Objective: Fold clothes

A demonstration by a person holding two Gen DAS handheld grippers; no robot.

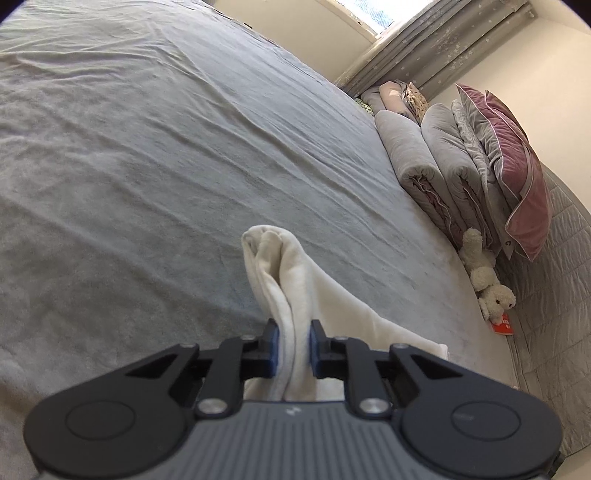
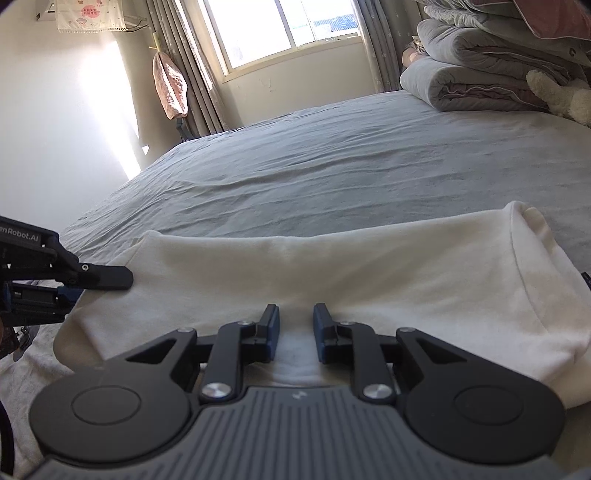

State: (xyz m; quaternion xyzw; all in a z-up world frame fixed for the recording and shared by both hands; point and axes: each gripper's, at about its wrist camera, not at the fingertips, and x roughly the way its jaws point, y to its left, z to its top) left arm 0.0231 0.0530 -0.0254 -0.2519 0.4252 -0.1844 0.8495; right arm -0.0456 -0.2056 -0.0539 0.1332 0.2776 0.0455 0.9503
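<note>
Two tools on one white garment, spread on grey bed sheet. Left tool clenched on a bunched fold of white garment, cloth pinched between blue pads, fold sticking up toward 12 o'clock past the fingertips, rest trailing off toward 4 o'clock. Right tool clamped on a ridge of the same white garment, cloth gathered between the pads and filling the gap. Garment lying across lower half of right wrist view, one rounded end at 3 o'clock, left tool gripping the garment's edge at 9 o'clock. Folded quilts stacked at 2 o'clock of left view, pink pillow leaning on them, white plush toy lying at the foot of the stack at 3 o'clock, small red item just beside it. Window at 12 o'clock in right view, grey curtains on both sides, pink bag hanging at 11 o'clock.
</note>
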